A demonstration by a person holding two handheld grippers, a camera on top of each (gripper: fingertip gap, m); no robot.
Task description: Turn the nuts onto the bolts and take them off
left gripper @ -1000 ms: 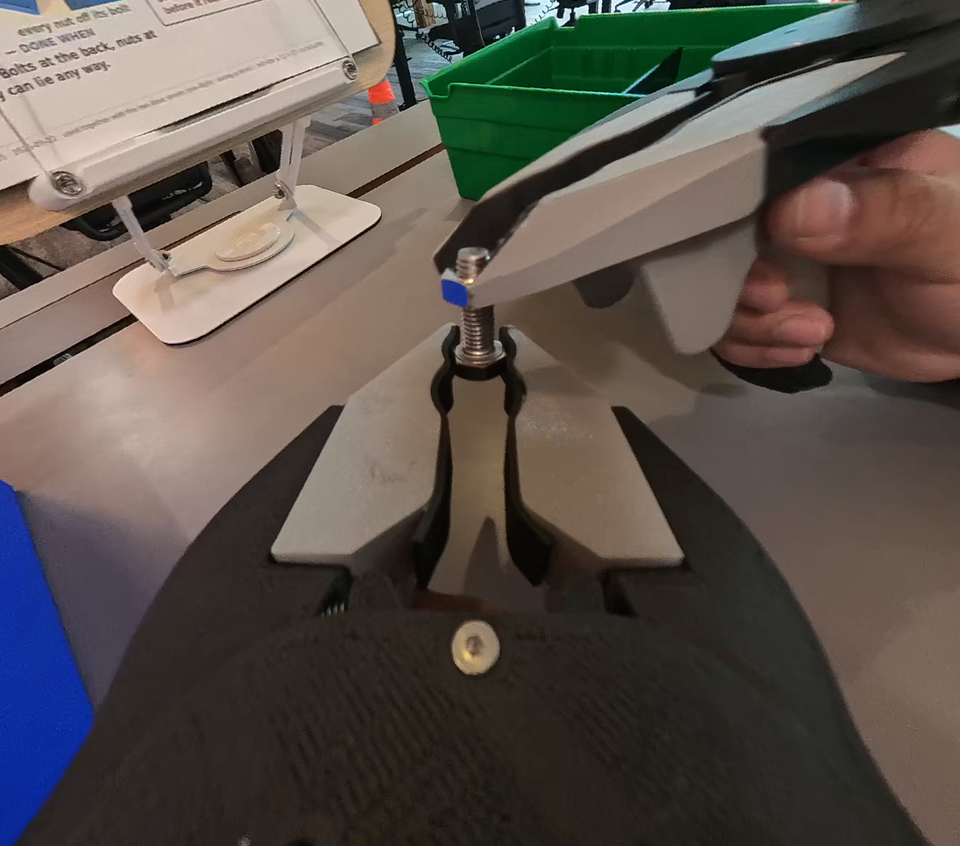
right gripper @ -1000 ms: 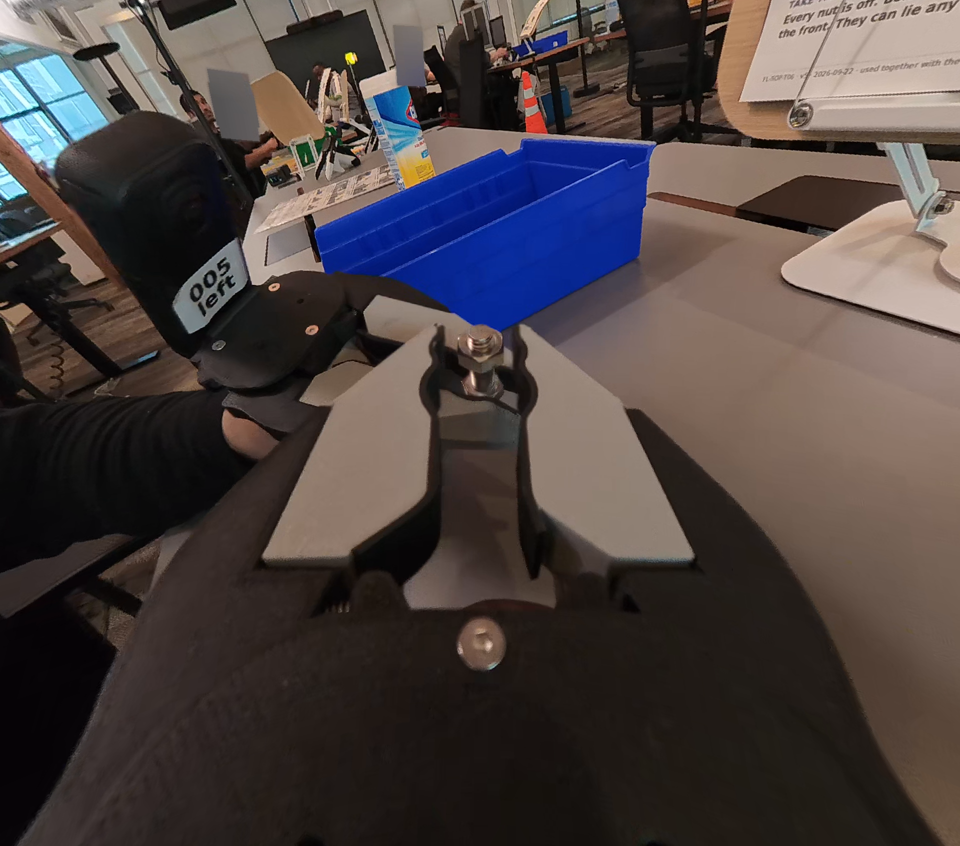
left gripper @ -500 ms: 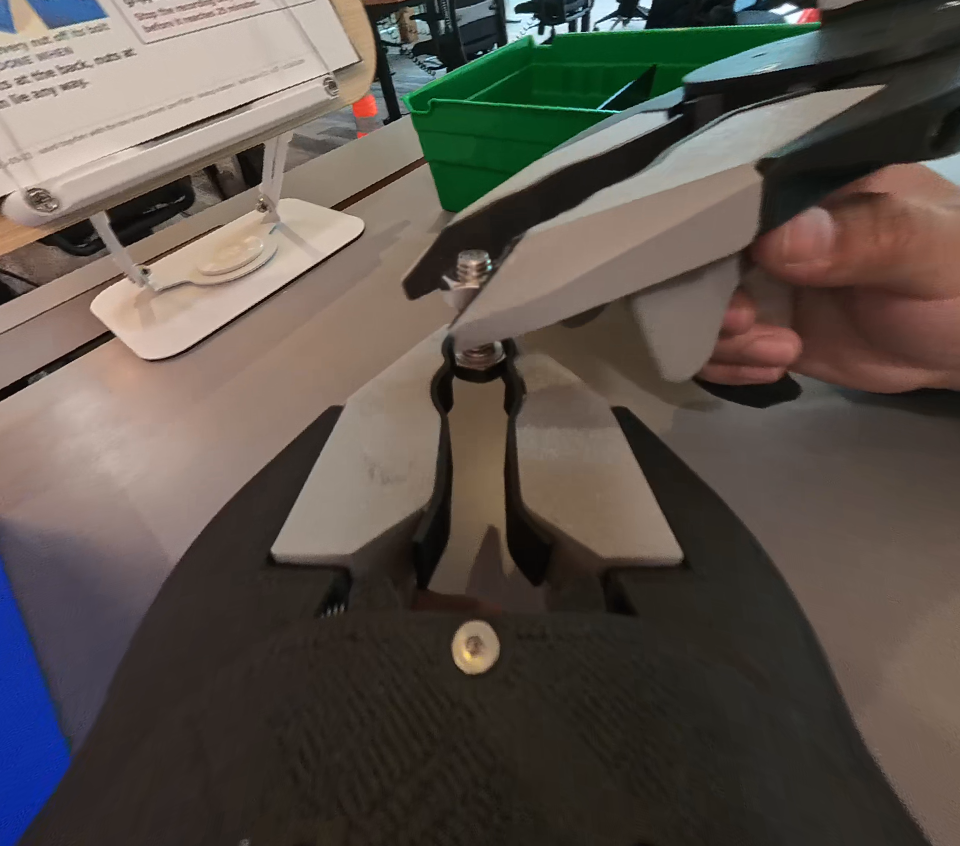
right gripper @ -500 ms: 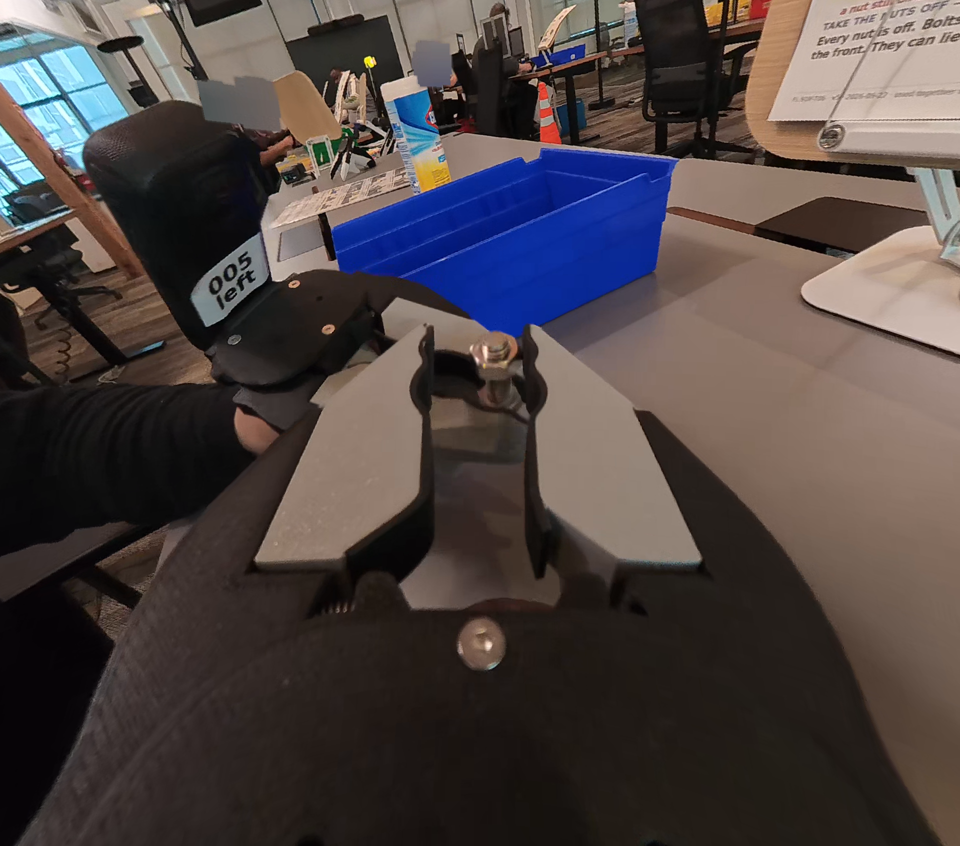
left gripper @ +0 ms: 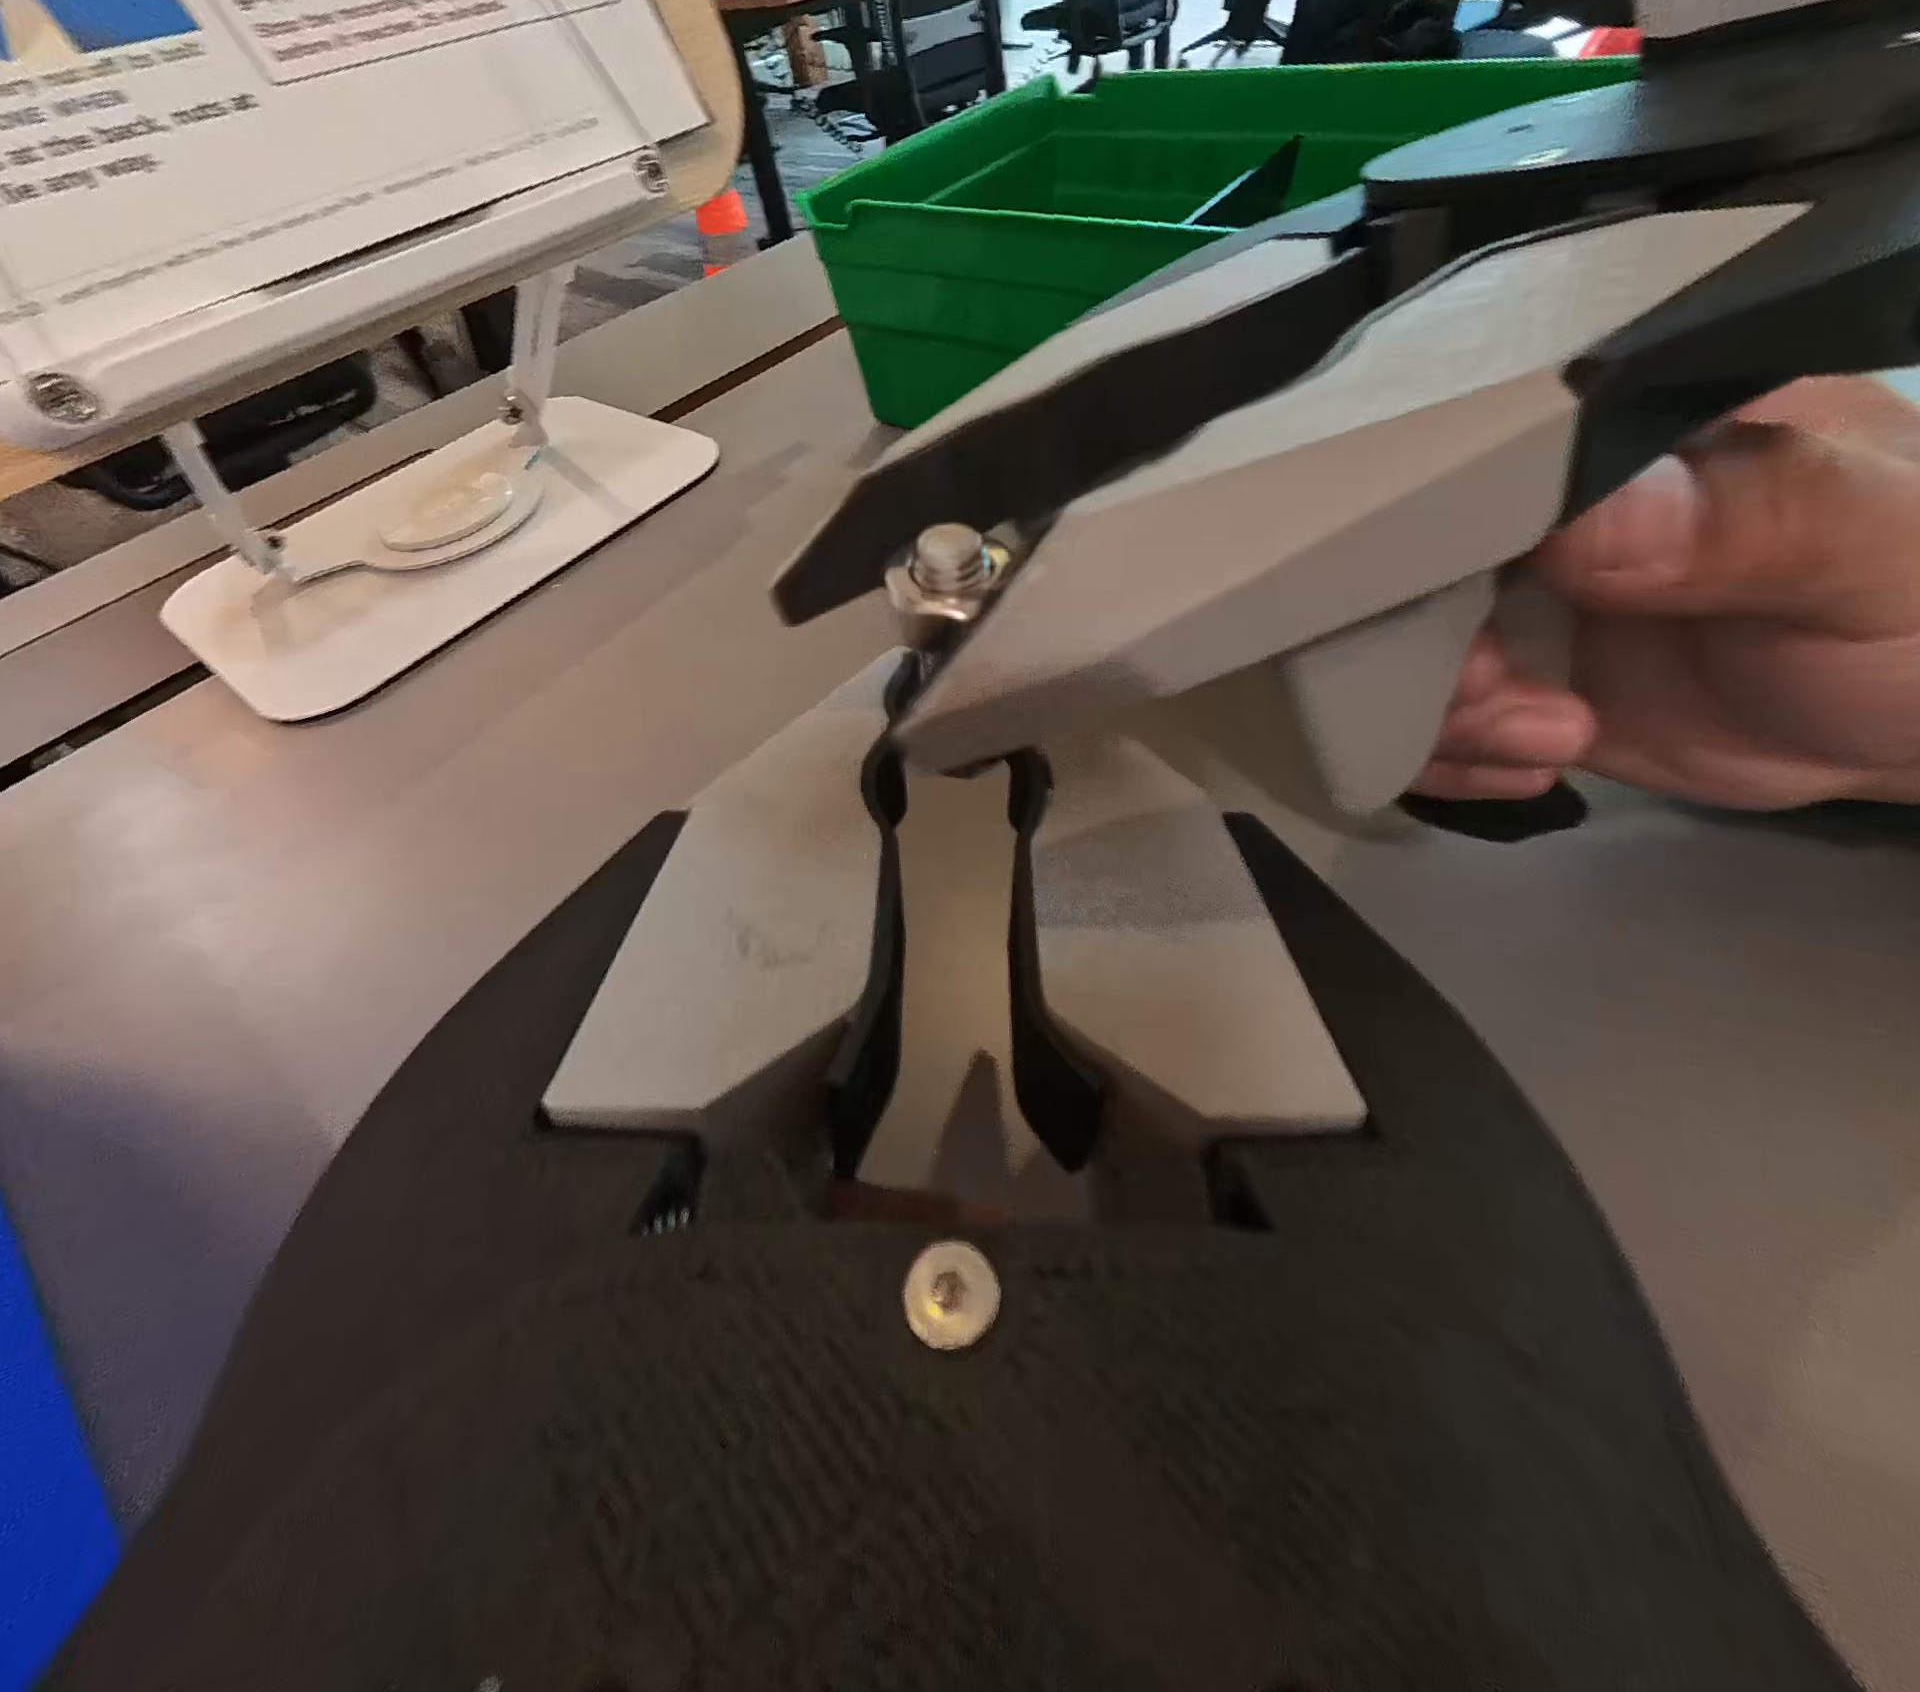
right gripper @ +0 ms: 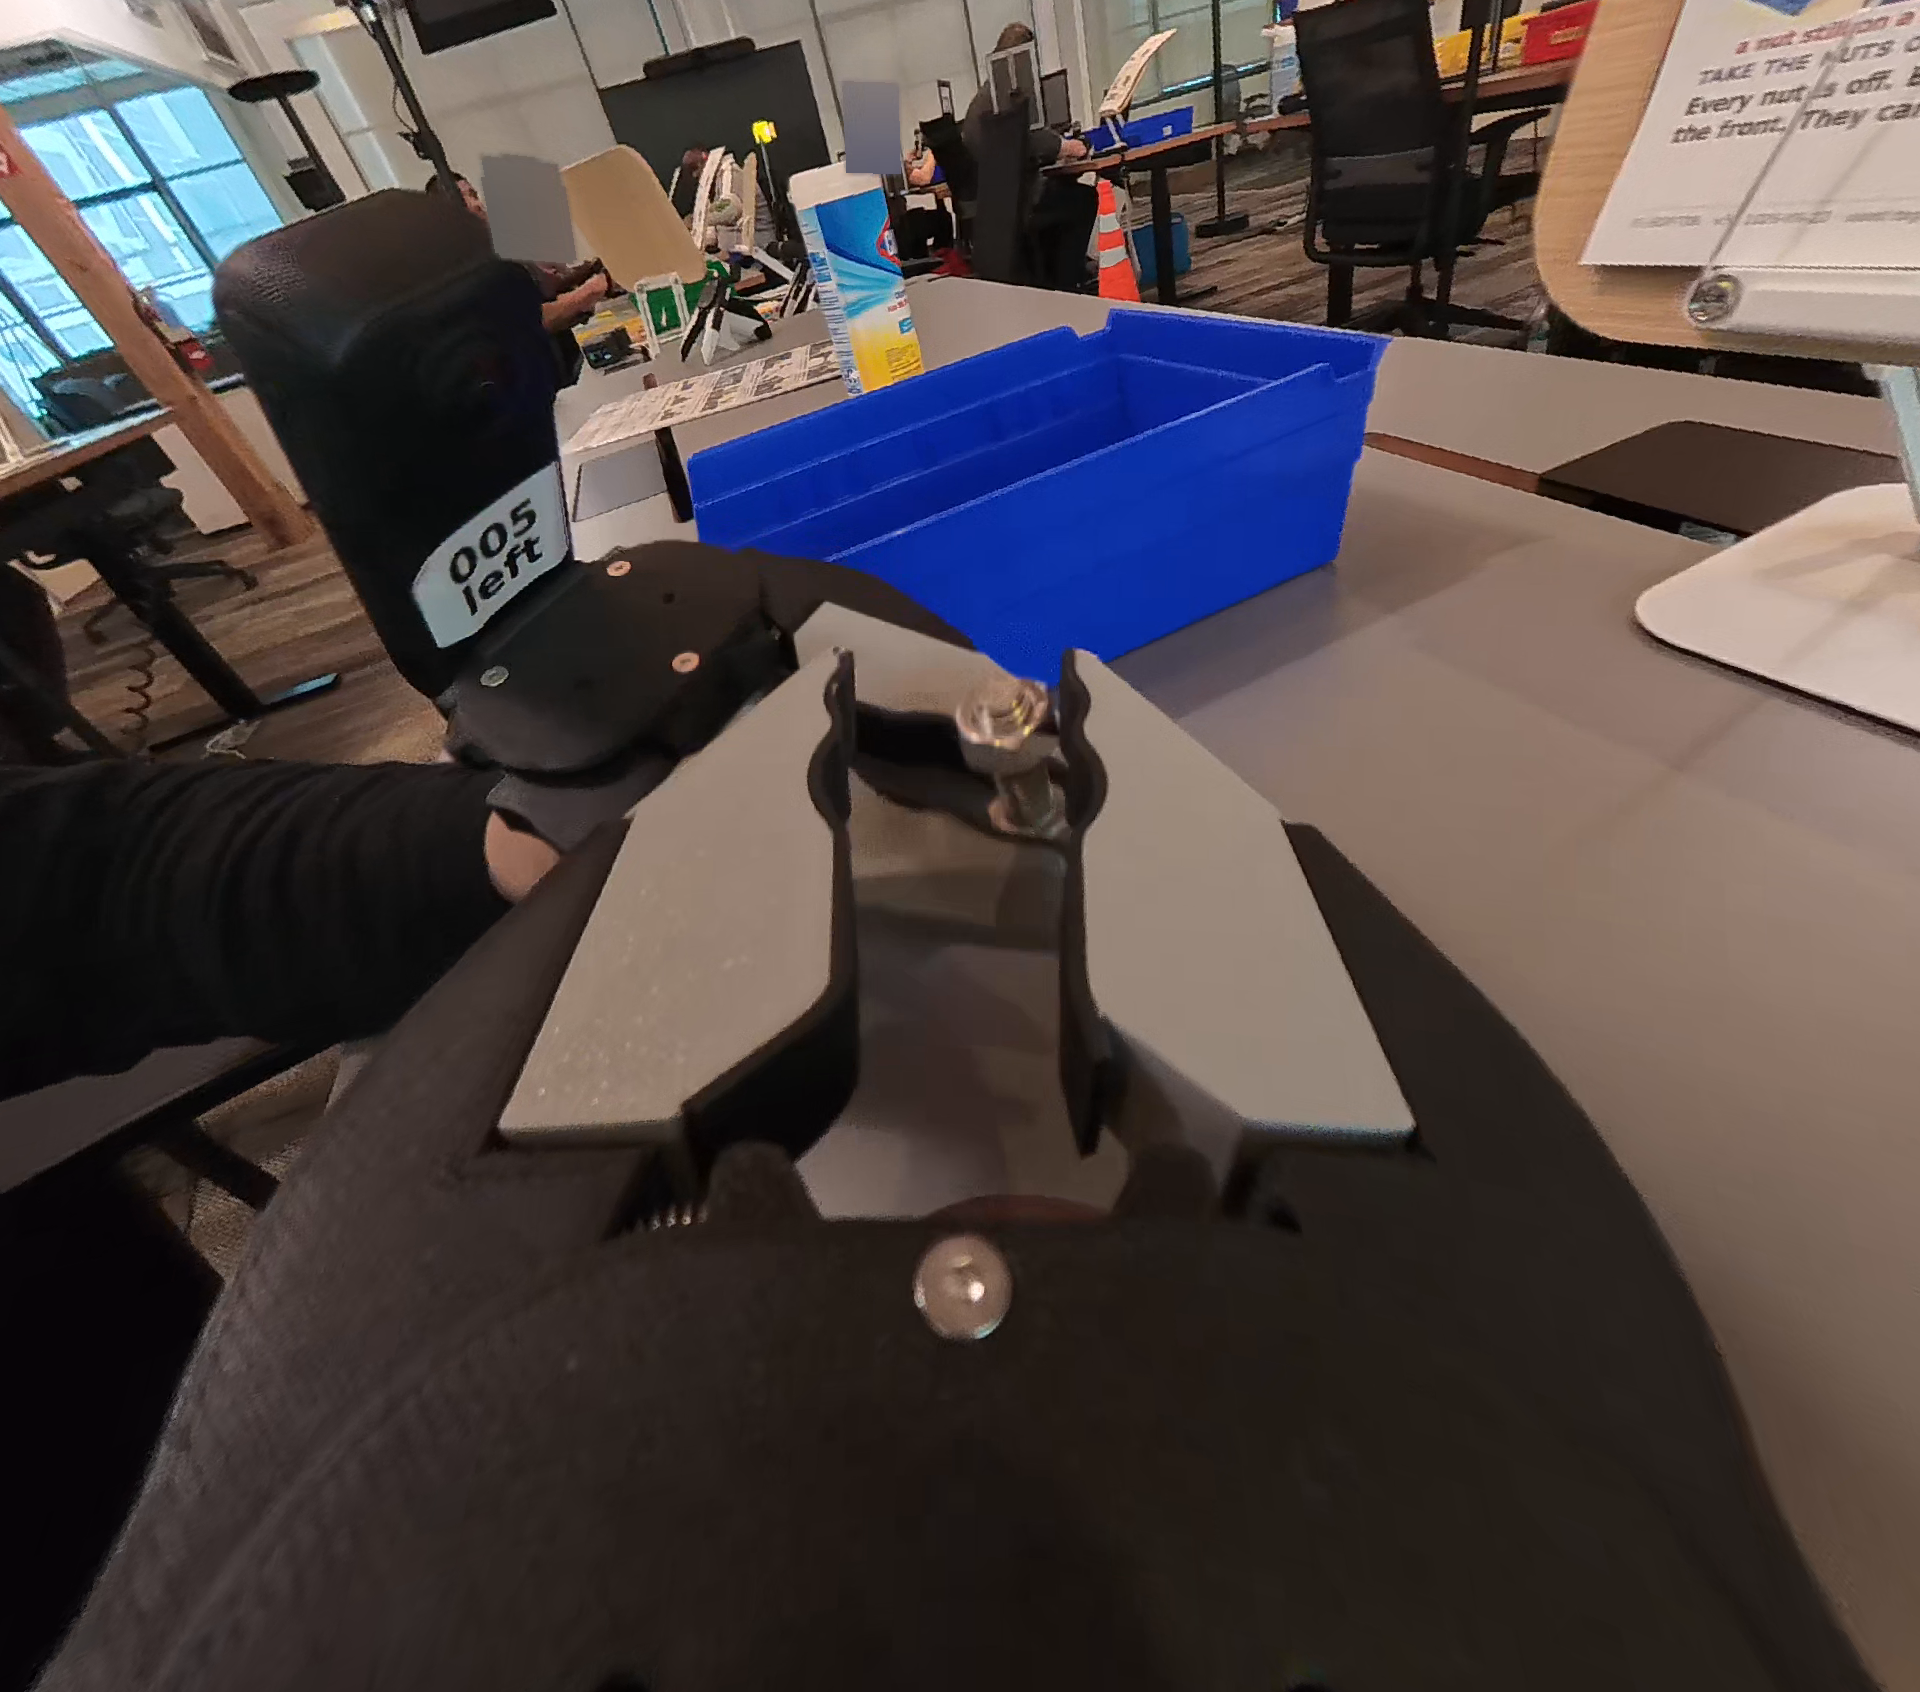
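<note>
A grey table [right gripper: 1558, 863] carries a blue plastic bin [right gripper: 1039, 499] and a green plastic bin [left gripper: 987, 271], with a white sign stand [left gripper: 436, 541] near its back edge. Above the table, the left gripper [left gripper: 951, 769] is closed on a threaded steel bolt [right gripper: 1023, 795], largely hidden by the right gripper [right gripper: 956, 707], whose jaws stand apart around the steel hex nut [left gripper: 948, 577] near the bolt's top.
</note>
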